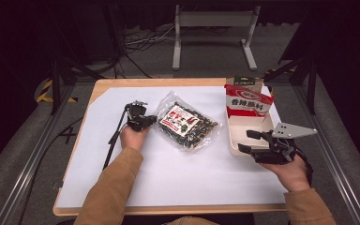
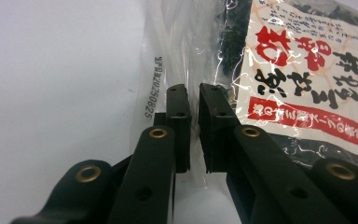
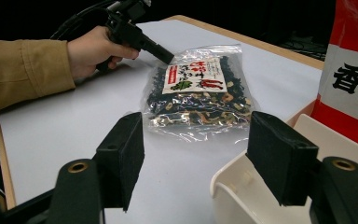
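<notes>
A clear bag of dark dried snack mix (image 1: 185,124) with a red-and-white label lies flat in the middle of the white table. My left gripper (image 1: 153,119) is at the bag's left edge. In the left gripper view its jaws (image 2: 194,91) stand nearly together, with the bag's (image 2: 307,70) clear sealed edge pinched between the pads. The right gripper view shows that gripper's tip (image 3: 165,56) at the bag's (image 3: 198,88) far corner. My right gripper (image 1: 246,141) hovers open at the near left corner of a white tray (image 1: 236,140), nothing between its pads (image 3: 198,135).
A red-and-white packet (image 1: 247,102) with dark characters stands upright in the far end of the white tray (image 3: 233,186). A white sheet (image 1: 178,178) covers the wooden tabletop. A grey metal stand (image 1: 213,21) and cables sit on the floor beyond the table.
</notes>
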The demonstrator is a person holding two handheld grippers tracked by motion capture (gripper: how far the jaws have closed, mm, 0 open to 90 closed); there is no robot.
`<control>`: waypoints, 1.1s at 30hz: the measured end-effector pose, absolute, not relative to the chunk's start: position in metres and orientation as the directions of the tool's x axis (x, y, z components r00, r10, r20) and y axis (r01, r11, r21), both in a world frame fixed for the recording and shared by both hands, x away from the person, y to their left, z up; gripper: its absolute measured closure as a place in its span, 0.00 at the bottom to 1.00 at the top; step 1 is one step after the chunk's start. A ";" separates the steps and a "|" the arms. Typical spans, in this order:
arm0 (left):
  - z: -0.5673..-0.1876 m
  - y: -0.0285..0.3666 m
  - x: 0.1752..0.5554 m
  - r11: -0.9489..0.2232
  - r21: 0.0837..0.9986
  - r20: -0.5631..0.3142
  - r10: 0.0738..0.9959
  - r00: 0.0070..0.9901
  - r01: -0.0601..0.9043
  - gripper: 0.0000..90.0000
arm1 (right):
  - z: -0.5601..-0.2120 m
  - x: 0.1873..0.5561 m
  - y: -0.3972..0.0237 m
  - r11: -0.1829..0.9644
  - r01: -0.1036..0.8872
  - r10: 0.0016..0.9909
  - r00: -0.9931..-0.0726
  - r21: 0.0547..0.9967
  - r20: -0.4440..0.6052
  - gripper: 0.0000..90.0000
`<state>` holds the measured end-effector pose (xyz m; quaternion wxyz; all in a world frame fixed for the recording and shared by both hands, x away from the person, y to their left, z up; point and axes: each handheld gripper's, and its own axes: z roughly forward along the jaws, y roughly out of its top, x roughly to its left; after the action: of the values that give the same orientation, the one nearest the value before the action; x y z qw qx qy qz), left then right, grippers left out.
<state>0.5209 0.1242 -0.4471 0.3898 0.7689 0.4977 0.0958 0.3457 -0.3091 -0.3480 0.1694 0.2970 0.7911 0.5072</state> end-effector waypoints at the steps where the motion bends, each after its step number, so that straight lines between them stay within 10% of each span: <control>1: -0.446 0.125 0.521 -0.201 0.693 -0.245 0.838 0.488 0.692 0.96 | -0.348 0.346 -0.309 0.309 0.298 0.642 -0.766 0.903 0.033 0.40; 33: -0.356 0.146 0.470 -0.190 0.875 -0.156 0.760 0.630 0.445 0.98 | -0.341 0.341 -0.309 0.306 0.254 0.646 -0.763 0.918 -0.004 0.43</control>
<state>0.4702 0.1463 -0.3561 0.4955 0.7548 0.3994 0.1590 0.3410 -0.3088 -0.3411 0.1904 0.2866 0.7852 0.5148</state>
